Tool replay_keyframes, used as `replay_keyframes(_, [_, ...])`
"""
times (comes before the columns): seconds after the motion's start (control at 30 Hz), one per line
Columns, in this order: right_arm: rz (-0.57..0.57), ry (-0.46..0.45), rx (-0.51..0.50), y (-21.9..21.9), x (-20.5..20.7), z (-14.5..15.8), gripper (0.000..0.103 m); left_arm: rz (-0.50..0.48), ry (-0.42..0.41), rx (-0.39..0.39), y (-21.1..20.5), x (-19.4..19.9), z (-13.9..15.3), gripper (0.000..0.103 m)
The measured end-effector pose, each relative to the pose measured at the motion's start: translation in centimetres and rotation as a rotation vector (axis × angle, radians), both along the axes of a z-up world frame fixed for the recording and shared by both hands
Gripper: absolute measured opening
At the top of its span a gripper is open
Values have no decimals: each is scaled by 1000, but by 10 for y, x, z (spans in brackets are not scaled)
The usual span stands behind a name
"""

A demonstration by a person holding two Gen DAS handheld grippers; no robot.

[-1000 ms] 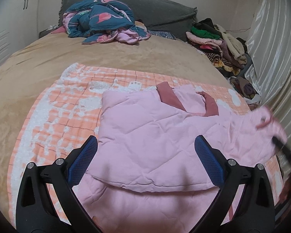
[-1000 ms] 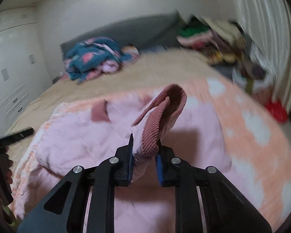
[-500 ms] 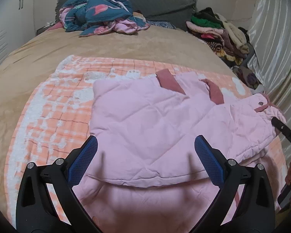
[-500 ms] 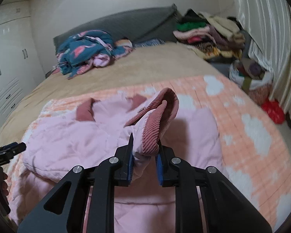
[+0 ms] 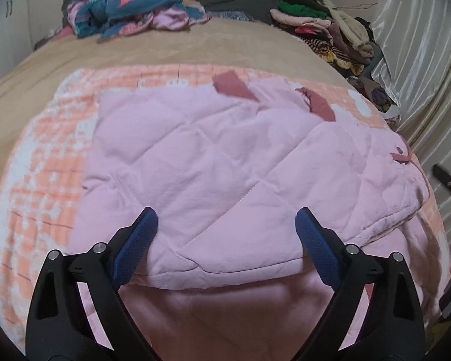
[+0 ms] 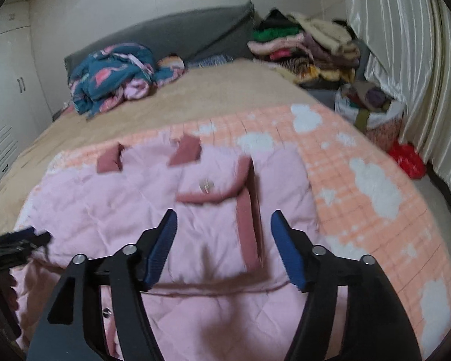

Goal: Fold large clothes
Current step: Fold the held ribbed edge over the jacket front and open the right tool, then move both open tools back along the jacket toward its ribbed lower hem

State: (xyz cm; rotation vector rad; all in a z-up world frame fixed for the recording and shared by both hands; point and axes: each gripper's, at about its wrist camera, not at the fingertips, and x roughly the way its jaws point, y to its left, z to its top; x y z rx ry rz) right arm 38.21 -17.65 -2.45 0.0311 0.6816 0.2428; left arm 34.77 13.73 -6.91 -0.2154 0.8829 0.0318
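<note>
The right gripper (image 6: 224, 242), earlier clamping the dark-pink ribbed cuff (image 6: 248, 210) of the pink quilted jacket (image 5: 225, 162), is now standing with jaws spread and nothing between them, the sleeve lying folded flat across the jacket's right side, while the left gripper (image 5: 227, 234) is hovering closer over the near hem.

Location: a home bedroom. A bed (image 6: 225, 102) with a grey headboard (image 6: 171, 34) fills the room, with a quilt (image 6: 111, 75) bundled at its head, stacked clothes (image 6: 303, 48) at its far right corner, wardrobe doors (image 6: 12, 90) on the left wall and a curtain (image 6: 406, 60) on the right.
</note>
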Motion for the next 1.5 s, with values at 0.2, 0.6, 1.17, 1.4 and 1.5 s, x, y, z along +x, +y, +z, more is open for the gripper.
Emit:
replay_keyframes(0.2, [150,14,-30,36,1,18,74,38,4,-28,13,2,-11,87])
replay_keyframes(0.6, [211,312,-178,113,46,-76,87,44,13,-15,15,5,-12,87])
replay_keyframes(1.17, [148,266,-71,94,5,-64,90,51,-31,-55,14,-17,27,94])
replay_keyframes(1.4, [178,262,-45,88,-13,-50,93,44,-27,-45,9,-27,35,94])
replay_keyframes(1.5, [182,275,7,84,-19,-47,93,39,-32,-44,7,-32,39,94])
